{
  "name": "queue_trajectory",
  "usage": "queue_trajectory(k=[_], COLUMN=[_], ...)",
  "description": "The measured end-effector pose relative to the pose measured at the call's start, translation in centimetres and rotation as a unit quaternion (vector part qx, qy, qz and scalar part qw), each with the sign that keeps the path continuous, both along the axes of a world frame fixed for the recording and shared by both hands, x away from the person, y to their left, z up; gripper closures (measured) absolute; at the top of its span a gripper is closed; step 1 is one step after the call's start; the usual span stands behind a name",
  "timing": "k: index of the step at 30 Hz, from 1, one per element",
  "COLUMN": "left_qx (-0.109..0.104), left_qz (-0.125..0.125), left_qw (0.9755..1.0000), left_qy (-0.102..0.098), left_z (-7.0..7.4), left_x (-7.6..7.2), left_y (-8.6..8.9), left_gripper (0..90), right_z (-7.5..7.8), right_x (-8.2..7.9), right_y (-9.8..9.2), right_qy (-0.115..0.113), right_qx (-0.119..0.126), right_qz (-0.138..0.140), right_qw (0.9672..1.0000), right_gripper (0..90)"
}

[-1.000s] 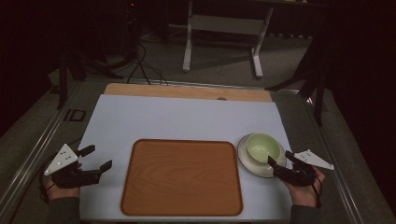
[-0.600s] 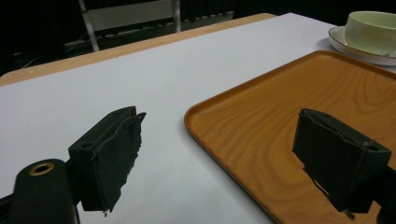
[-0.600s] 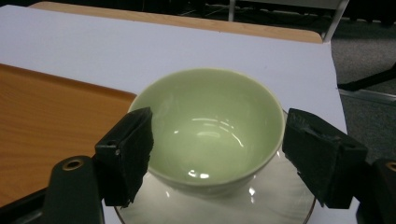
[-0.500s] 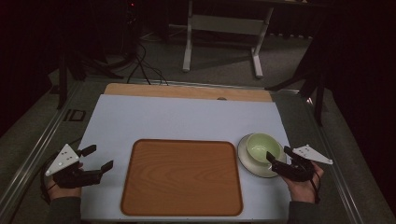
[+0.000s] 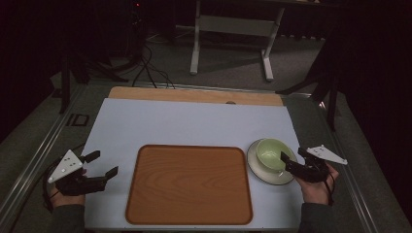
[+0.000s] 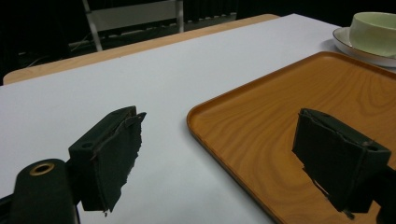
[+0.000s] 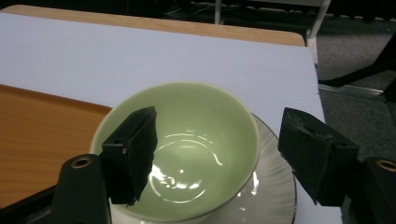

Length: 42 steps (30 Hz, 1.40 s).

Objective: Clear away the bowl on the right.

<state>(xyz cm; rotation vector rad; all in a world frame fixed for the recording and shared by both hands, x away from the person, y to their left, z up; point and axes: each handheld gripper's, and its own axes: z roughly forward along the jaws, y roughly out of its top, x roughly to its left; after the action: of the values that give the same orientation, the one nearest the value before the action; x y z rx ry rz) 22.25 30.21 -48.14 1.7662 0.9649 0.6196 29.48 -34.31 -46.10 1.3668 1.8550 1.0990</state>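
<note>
A pale green cup point(image 5: 270, 151) stands on a white saucer point(image 5: 265, 177) right of a wooden tray point(image 5: 189, 184). My right gripper point(image 5: 292, 154) reaches the cup from the right. In the right gripper view its jaws point(image 7: 218, 114) straddle the cup's right wall: one jaw hangs over the cup's point(image 7: 187, 140) hollow, the other stands outside above the saucer point(image 7: 273, 198). They have just been closing a little, and a gap still shows beside the outer jaw. My left gripper point(image 5: 106, 162) rests open left of the tray, nothing between its jaws point(image 6: 219, 116).
The bare tray point(image 6: 280, 102) lies on a white mat point(image 5: 194, 124) covering the table, with a wooden strip point(image 5: 194, 94) along the far edge. The cup point(image 6: 373, 25) stands beyond the tray's far corner in the left gripper view. Dark floor and a desk frame point(image 5: 231, 43) lie behind.
My right gripper has edged forward and left, so that its jaws now stand around the cup's near wall. The left gripper and the tray have stayed where they were.
</note>
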Motion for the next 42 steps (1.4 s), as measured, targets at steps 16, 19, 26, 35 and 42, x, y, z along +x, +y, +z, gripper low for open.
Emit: queue_trajectory(k=[16,19,26,35,42], left_qx=[-0.002,-0.002,-0.002,-0.003,-0.001], left_qz=[-0.001,-0.001,0.003,0.007,0.006], left_qw=[1.0,1.0,0.9999,0.9998,0.9998], left_qy=[-0.007,-0.008,-0.01,-0.016,-0.017], left_z=[0.1,0.1,0.2,0.3,0.3], left_x=[-0.1,-0.1,-0.1,-0.3,-0.2], left_y=[0.0,0.0,0.0,0.1,0.1], left_gripper=[15.3,15.3,15.2,15.2,15.2], right_z=[-1.7,-2.1,-2.7,-3.2,-3.6], right_x=[2.2,2.6,3.2,3.5,3.8], right_y=[-0.7,-0.7,-0.7,-1.1,-1.3], right_qy=[0.036,0.049,0.081,0.119,0.139], right_qx=[0.003,0.0,0.012,0.052,0.069], right_qz=[-0.015,-0.023,-0.024,-0.032,-0.039], right_qw=[0.9992,0.9985,0.9963,0.991,0.9872], right_gripper=[33.3,36.2,47.2,61.0,65.9])
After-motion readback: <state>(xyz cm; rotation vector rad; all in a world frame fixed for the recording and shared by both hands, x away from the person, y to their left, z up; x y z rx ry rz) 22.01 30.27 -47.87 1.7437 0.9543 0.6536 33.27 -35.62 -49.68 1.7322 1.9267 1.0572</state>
